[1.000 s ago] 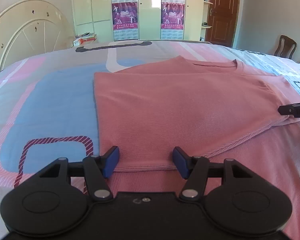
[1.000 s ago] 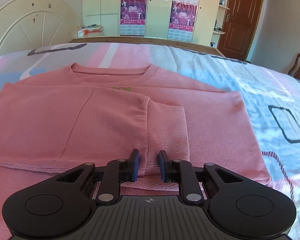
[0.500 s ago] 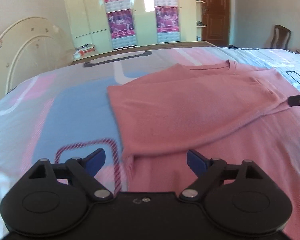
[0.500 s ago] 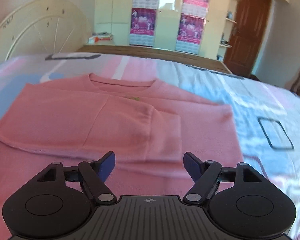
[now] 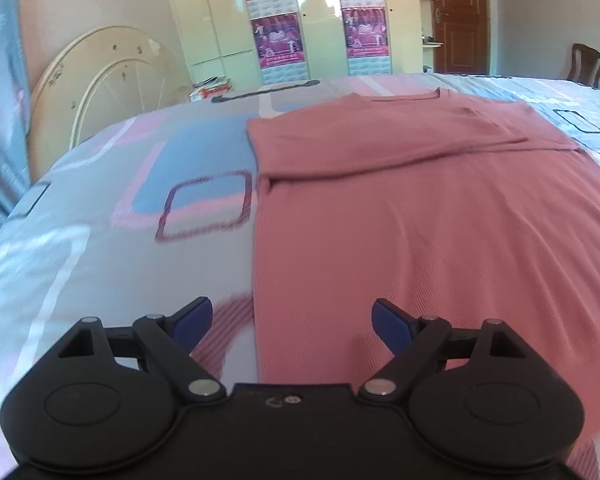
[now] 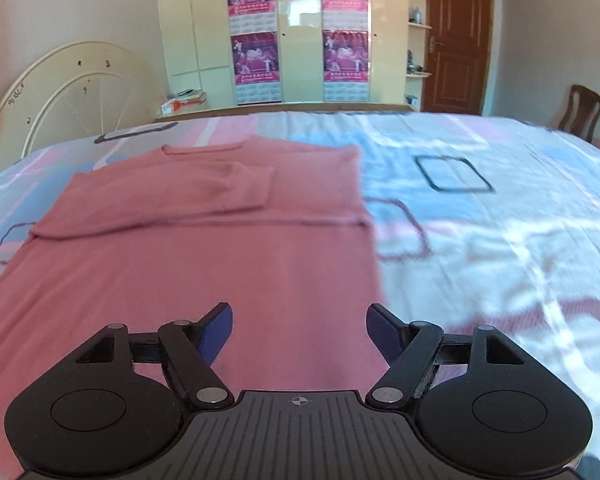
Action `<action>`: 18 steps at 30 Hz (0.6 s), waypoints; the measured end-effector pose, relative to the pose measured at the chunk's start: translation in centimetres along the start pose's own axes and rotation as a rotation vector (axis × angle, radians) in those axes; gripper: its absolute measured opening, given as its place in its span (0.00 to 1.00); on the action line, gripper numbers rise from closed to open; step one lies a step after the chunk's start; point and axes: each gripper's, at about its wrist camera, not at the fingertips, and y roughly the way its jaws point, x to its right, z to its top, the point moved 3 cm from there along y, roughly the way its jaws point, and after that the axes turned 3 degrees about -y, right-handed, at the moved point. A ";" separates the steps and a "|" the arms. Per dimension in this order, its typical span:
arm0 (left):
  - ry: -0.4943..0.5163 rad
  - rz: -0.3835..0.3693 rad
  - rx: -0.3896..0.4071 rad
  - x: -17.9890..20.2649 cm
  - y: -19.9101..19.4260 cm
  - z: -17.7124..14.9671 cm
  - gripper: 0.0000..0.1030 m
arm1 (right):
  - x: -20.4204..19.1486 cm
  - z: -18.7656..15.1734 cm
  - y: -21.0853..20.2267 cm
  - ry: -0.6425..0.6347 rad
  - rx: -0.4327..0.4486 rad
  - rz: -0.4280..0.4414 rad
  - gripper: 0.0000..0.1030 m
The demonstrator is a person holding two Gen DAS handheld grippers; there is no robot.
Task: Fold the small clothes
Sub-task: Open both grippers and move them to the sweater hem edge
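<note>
Pink knit fills both views: the sweater (image 6: pixel 204 256) lies flat on the patterned bedspread (image 6: pixel 480 240), neckline toward the far wardrobe (image 6: pixel 300 32), both sleeves folded across the chest. The left gripper (image 5: pixel 292 320) hangs over the sweater's left edge, jaws spread wide, nothing between the blue pads (image 5: pixel 192 318), one pad above bedspread, the other above pink cloth. Over on the other side, the right gripper (image 6: pixel 300 330) hovers above the lower right part of the sweater, jaws wide apart and empty too. A brown door (image 6: pixel 456 40) stands beyond the bed, a chair (image 6: pixel 580 112) beside it.
</note>
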 end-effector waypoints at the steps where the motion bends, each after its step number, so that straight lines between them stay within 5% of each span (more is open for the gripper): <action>1: -0.009 0.002 -0.006 0.2 -0.6 -0.7 0.83 | 0.5 -0.8 -0.8 0.004 0.000 -0.005 0.72; 7: -0.115 -0.016 -0.035 0.1 -3.6 -4.3 0.79 | 3.4 -4.5 -4.4 0.053 -0.011 -0.017 0.72; 12: -0.243 -0.042 -0.090 -1.3 -4.8 -7.1 0.68 | 6.2 -7.0 -6.2 0.167 -0.042 0.025 0.60; 18: -0.470 -0.179 -0.104 -3.7 -5.5 -9.2 0.63 | 8.5 -9.8 -7.1 0.327 -0.082 0.141 0.60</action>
